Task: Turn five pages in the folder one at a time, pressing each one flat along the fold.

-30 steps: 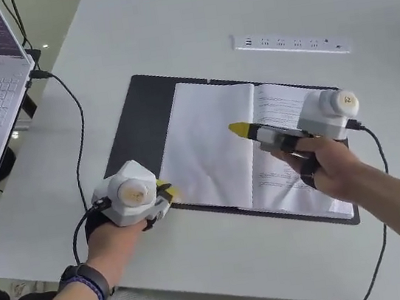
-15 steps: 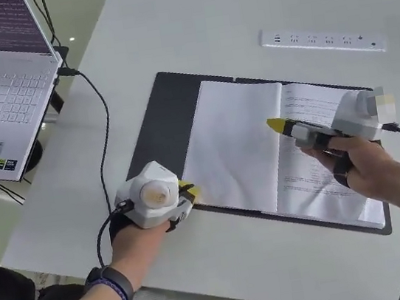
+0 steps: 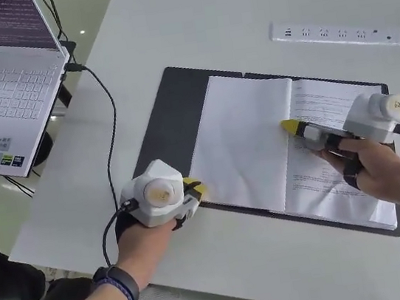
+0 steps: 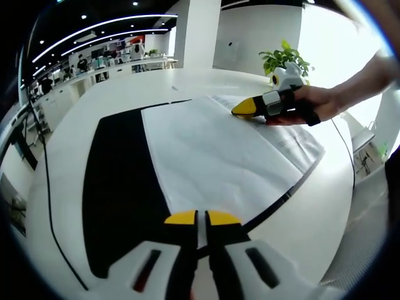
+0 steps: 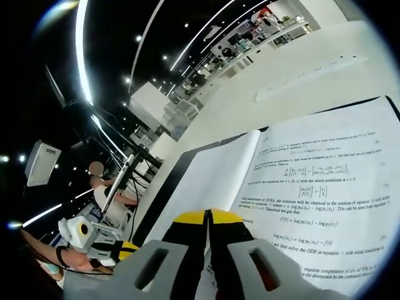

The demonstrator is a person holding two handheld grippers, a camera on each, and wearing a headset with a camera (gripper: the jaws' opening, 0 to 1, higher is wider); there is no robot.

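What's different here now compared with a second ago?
The right gripper slid back a little to the right, from over the blank left page to the fold, jaws shut. The left gripper stayed shut by the near left edge of the folder. Folder and pages lay as before. Nothing was grasped or released.

White table (image 3: 189,17) carries an open silver laptop (image 3: 4,80) at its left edge, a white power strip (image 3: 335,34) lying flat along the far side and a black cable (image 3: 114,125) trailing from the laptop's rear corner; a potted plant (image 4: 284,59) stands beyond
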